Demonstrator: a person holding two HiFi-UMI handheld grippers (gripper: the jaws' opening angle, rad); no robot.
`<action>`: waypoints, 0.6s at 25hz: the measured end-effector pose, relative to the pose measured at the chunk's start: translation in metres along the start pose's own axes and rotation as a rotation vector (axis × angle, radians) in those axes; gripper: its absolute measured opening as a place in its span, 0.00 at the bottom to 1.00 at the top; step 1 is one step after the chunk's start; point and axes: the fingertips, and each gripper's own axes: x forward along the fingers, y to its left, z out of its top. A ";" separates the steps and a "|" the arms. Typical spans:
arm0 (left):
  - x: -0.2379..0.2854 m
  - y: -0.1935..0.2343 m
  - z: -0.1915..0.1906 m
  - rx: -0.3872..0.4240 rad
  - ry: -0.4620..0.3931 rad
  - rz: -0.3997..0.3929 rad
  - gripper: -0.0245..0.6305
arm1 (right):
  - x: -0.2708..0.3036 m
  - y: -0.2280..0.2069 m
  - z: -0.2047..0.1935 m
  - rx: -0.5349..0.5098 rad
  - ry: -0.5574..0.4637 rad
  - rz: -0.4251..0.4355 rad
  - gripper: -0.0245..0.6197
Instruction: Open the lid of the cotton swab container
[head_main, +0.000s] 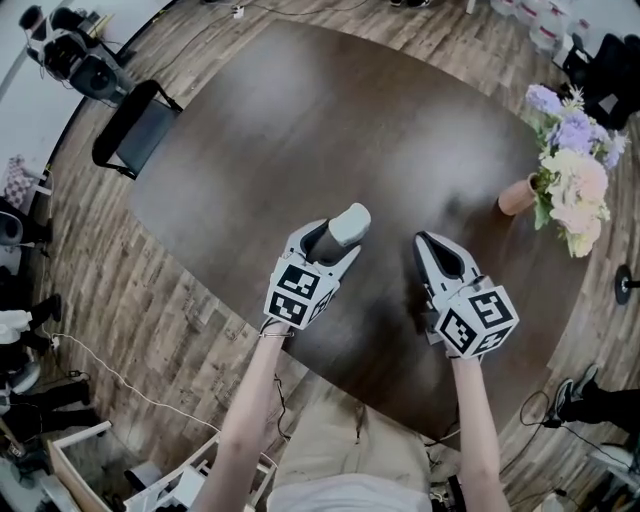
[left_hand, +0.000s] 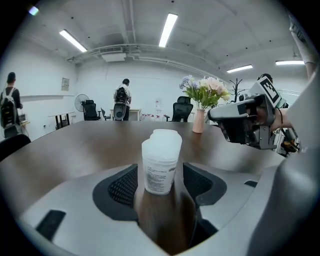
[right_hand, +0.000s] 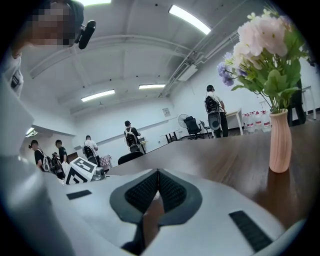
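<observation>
A small translucent white cotton swab container (head_main: 348, 224) with a printed label and its lid on top stands upright on the dark brown table (head_main: 300, 120). My left gripper (head_main: 335, 243) is open around it. In the left gripper view the container (left_hand: 161, 162) sits between the two dark pads (left_hand: 122, 185) with a gap on each side. My right gripper (head_main: 422, 240) hovers just right of it, shut, with nothing between its jaws. The right gripper view shows its pads (right_hand: 145, 192) pressed together.
A pink vase (head_main: 518, 195) with pale and purple flowers (head_main: 572, 165) stands at the table's right side, close to my right gripper. A black chair (head_main: 140, 125) sits off the table's far left. The table's near edge runs just under my wrists. People stand in the room behind.
</observation>
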 end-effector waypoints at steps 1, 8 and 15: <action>0.003 0.000 0.000 0.006 0.003 -0.006 0.48 | 0.001 -0.001 -0.002 0.003 0.002 -0.005 0.07; 0.015 -0.002 -0.008 0.063 0.084 -0.018 0.47 | 0.002 -0.009 -0.008 0.032 0.003 -0.035 0.07; 0.019 0.001 -0.006 0.095 0.081 0.011 0.41 | -0.001 -0.012 -0.014 0.065 0.000 -0.052 0.07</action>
